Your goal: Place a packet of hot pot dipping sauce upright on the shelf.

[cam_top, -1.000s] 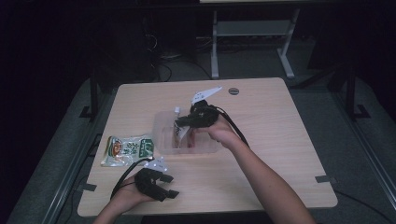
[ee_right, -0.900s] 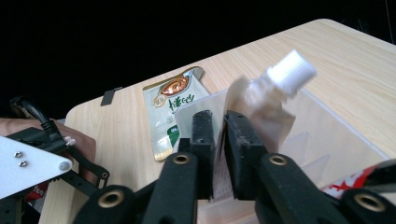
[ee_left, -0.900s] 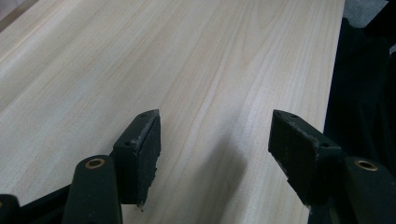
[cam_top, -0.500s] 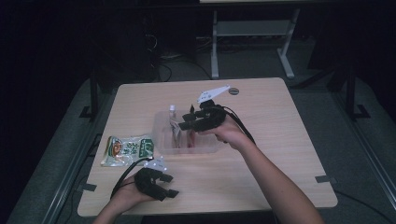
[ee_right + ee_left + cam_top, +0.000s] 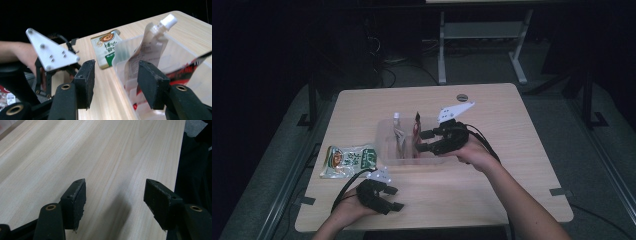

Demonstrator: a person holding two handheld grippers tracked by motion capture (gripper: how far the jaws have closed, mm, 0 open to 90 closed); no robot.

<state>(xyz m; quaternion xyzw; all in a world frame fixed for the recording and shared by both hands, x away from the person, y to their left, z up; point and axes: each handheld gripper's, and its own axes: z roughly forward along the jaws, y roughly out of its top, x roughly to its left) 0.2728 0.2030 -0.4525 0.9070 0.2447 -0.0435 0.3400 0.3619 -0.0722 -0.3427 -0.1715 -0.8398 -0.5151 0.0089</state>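
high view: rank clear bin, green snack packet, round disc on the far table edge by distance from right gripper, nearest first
1. Clear bin: directly beside the right gripper, jaws at its near-right corner.
2. Round disc: beyond the gripper, near the table's far edge.
3. Green snack packet: past the bin, on the table's left side.

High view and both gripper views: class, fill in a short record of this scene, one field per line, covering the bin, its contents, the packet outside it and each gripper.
Bin: clear plastic bin at the table centre
Inside: white spouted pouch and red-black pouch, standing
Outside: green packet flat, left of the bin
Right gripper: at the bin's right side, jaws just opening, nothing between them
Left gripper: near the table's front edge, open, empty
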